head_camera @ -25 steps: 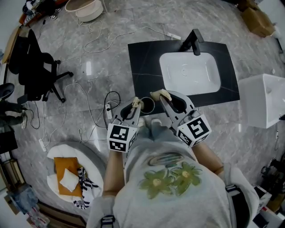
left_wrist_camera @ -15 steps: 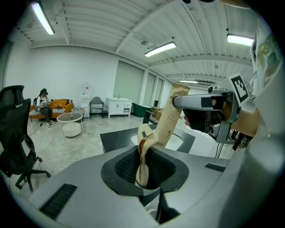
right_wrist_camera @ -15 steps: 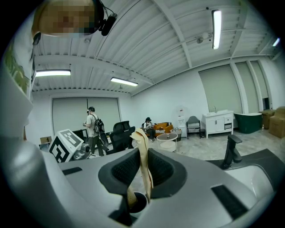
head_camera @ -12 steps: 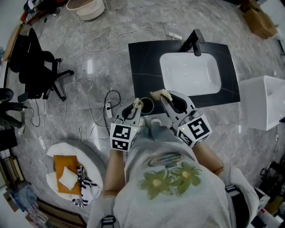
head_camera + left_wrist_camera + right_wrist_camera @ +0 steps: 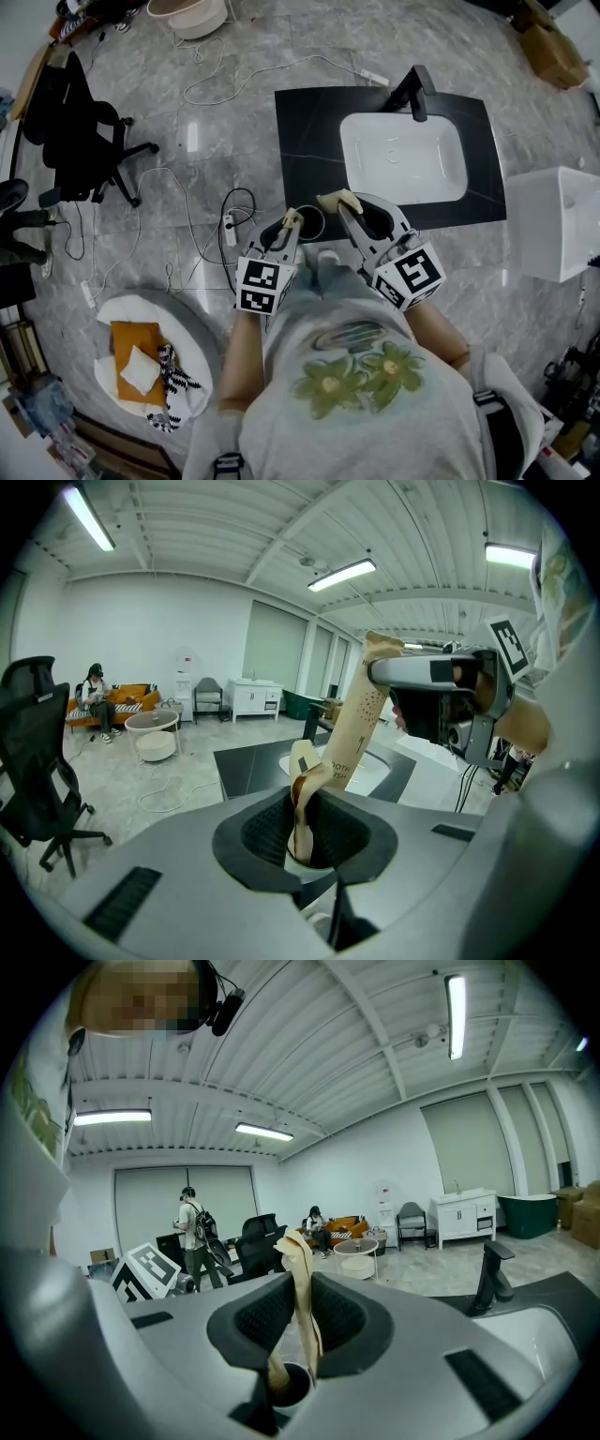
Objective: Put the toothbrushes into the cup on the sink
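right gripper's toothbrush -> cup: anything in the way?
Nothing visible blocks it. The cup sits just below the right gripper and its toothbrush; the left gripper holds the other toothbrush near the cup's rim.

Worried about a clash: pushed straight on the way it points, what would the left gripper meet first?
Probably the wrapped toothbrush in the right gripper, slanting across ahead of the left gripper; depth is unclear.

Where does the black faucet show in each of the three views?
Head view: faucet upper right, at the basin's far rim.
Left gripper view: faucet at centre, above the jaws.
Right gripper view: faucet right of centre.
Shared landmark: the black countertop.
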